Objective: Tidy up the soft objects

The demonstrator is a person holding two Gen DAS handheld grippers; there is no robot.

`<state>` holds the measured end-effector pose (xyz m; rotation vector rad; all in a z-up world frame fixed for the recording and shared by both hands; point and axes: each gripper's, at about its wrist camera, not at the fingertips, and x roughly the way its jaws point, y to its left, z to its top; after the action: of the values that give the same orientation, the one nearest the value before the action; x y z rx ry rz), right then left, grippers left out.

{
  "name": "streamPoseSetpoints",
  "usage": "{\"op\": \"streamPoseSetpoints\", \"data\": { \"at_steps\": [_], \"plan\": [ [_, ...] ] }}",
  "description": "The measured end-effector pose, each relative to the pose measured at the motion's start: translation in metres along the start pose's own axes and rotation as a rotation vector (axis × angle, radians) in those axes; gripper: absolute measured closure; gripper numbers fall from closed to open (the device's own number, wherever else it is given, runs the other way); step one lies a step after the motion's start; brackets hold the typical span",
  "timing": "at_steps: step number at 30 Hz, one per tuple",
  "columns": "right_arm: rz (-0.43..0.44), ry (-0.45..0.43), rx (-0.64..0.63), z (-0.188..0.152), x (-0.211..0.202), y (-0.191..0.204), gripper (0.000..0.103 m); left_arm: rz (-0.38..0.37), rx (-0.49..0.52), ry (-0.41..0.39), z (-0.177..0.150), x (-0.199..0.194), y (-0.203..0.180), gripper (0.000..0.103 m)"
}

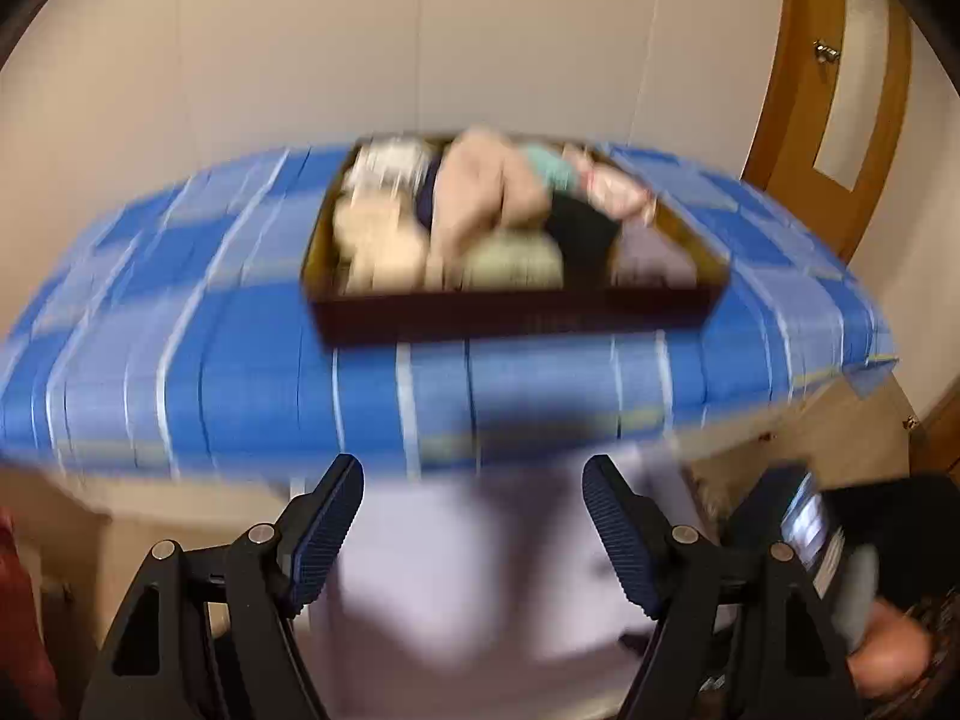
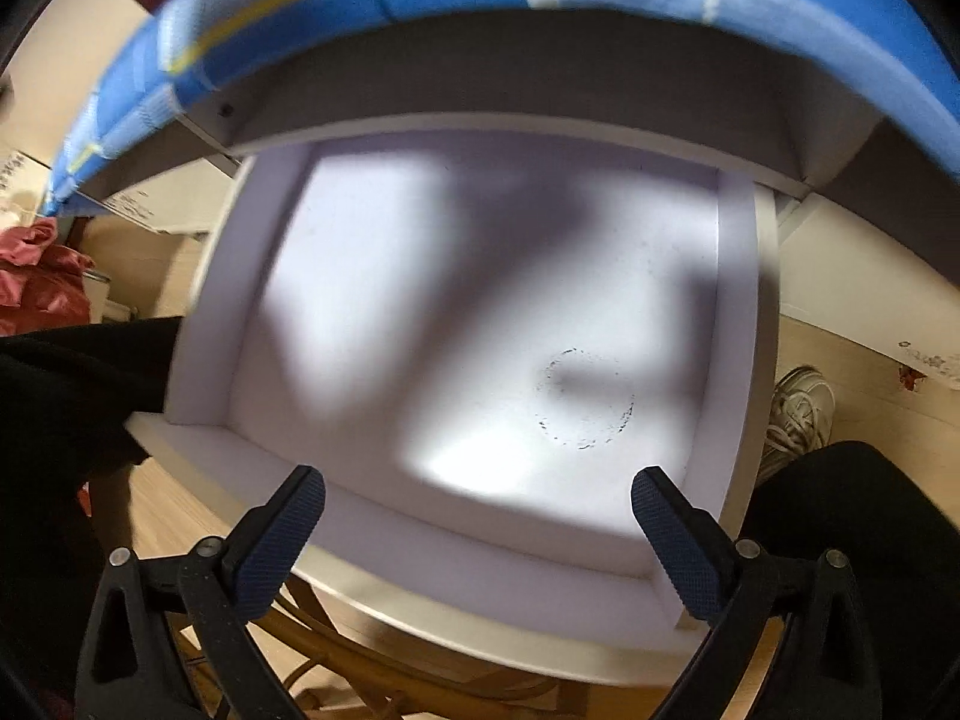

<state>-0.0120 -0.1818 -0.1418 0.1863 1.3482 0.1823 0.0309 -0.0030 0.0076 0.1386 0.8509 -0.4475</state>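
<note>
Both claws wide and empty: left gripper [image 1: 474,516] faces the dark tray [image 1: 516,315] of soft items [image 1: 480,216] on the blue checked tablecloth [image 1: 240,360], right gripper [image 2: 477,510] over the empty white drawer [image 2: 480,312], probably their destination.

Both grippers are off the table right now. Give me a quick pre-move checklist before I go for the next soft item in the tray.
1. Left gripper empty, jaws apart: ok.
2. Right gripper empty, jaws wide apart: ok.
3. Pulled-out white drawer has nothing in it, room to receive items: ok.
4. Dark tray sits flat on the blue plaid tablecloth, full of soft items: ok.
5. Which item to grab first: cannot tell, the left wrist view is motion-blurred.
6. Black sleeve overlaps the drawer's left edge: not ok, clear it.
</note>
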Motion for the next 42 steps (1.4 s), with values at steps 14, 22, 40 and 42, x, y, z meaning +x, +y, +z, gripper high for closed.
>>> {"op": "streamPoseSetpoints", "data": {
  "at_steps": [14,22,40,42],
  "plan": [
    [-0.110,-0.447,-0.071,-0.051,-0.096,0.052,0.000,0.177,-0.080,-0.128,-0.082,-0.050,-0.016,0.026],
    [-0.169,-0.620,-0.050,-0.086,-0.142,0.073,0.000,0.246,-0.121,-0.083,-0.096,-0.064,-0.013,0.027],
    [-0.254,-0.693,-0.056,-0.099,-0.156,0.083,0.000,0.295,-0.159,-0.197,-0.106,-0.091,-0.011,0.027],
    [-0.255,-0.693,-0.055,-0.099,-0.156,0.083,0.000,0.295,-0.146,-0.205,-0.106,-0.092,-0.013,0.027]
  ]
}}
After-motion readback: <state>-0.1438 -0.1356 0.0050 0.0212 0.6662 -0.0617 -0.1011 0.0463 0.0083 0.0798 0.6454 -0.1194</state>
